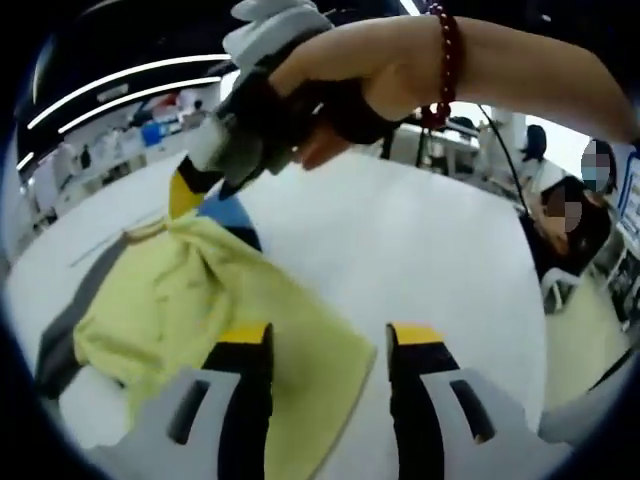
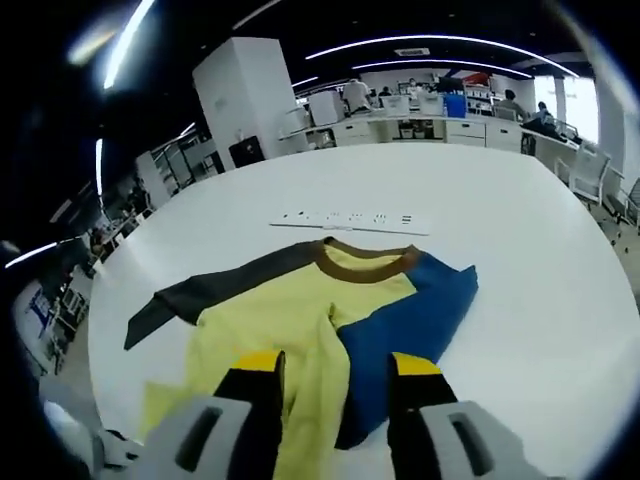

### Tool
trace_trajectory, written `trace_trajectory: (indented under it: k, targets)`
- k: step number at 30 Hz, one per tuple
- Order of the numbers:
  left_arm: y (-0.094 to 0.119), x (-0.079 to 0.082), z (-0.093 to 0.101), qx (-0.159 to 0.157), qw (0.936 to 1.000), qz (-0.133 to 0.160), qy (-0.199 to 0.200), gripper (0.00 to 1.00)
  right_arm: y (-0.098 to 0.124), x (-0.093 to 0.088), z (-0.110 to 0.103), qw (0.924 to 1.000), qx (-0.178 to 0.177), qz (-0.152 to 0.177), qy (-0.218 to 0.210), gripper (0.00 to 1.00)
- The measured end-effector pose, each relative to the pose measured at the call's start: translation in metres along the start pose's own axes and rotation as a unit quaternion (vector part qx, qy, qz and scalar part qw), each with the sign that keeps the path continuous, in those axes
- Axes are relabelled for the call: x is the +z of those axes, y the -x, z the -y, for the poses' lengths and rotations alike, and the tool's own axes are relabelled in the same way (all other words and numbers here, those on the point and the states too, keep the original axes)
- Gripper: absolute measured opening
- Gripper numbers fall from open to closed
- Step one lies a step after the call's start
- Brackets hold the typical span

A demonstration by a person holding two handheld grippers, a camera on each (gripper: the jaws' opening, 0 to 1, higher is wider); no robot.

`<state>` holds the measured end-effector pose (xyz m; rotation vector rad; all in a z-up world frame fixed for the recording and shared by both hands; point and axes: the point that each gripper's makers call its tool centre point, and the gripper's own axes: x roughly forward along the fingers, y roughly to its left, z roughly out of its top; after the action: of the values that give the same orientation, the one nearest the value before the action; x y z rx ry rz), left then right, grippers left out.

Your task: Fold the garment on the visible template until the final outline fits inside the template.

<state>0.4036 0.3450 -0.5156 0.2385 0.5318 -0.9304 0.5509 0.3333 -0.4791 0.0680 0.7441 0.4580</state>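
**Garment Position and Gripper State**

The garment (image 2: 330, 310) lies on the white table (image 2: 520, 230), in the lower centre of the right gripper view. It is a shirt with a yellow body, a brown collar (image 2: 362, 262) at 12 o'clock, a blue panel at 3 o'clock and a dark grey sleeve (image 2: 200, 295) stretching out toward 9 o'clock. The yellow fabric is rumpled and partly folded over, with a fold running down the middle beside the blue panel. Beyond the collar, toward 12 o'clock, a flat white strip with dark marks (image 2: 350, 220) lies on the table, near the collar but apart from it.

In the left gripper view, the garment (image 1: 210, 310) sits at 8 o'clock, yellow side up, with a grey sleeve at its 9 o'clock edge.

The right gripper (image 2: 330, 375) is at 6 o'clock in its own view; its yellow-tipped jaws stand apart over the garment's lower edge, with nothing between them. It also appears in the left gripper view (image 1: 195, 195), held by a hand (image 1: 400, 70) wearing a red bead bracelet (image 1: 448, 60), its tip at the garment's upper edge; whether it touches the fabric cannot be told.

The left gripper (image 1: 330, 345) has its jaws apart, the left jaw over the yellow fabric, the right jaw over bare table.

Desks, chairs and people fill the background.
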Motion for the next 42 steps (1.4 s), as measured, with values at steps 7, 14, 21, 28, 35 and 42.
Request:
trace_trajectory:
  k: [7, 14, 21, 28, 35, 42]
  targets:
    - [-0.007, -0.011, 0.006, -0.014, 0.9991, -0.031, -0.024, 0.32, 0.009, -0.012, 0.016, 0.9999, -0.011, -0.002, -0.009, 0.38]
    - [-0.014, -0.012, 0.006, -0.012, 0.9977, -0.046, -0.050, 0.27, 0.019, -0.019, 0.033, 0.9996, -0.023, -0.003, -0.016, 0.38]
    - [-0.011, -0.014, 0.000, -0.001, 0.9967, -0.056, -0.059, 0.10, 0.027, -0.027, 0.044, 0.9993, -0.032, -0.005, -0.016, 0.35]
    - [0.005, -0.003, -0.016, 0.011, 0.9984, -0.034, -0.043, 0.00, 0.032, -0.039, 0.042, 0.9992, -0.037, -0.012, -0.013, 0.34]
    - [0.047, 0.044, -0.069, 0.061, 0.9937, 0.003, -0.094, 0.00, 0.040, -0.047, 0.037, 0.9990, -0.037, -0.010, -0.022, 0.34]
    - [0.085, 0.081, -0.129, 0.112, 0.9852, 0.014, -0.129, 0.00, 0.040, -0.058, 0.018, 0.9993, -0.031, -0.009, -0.021, 0.31]
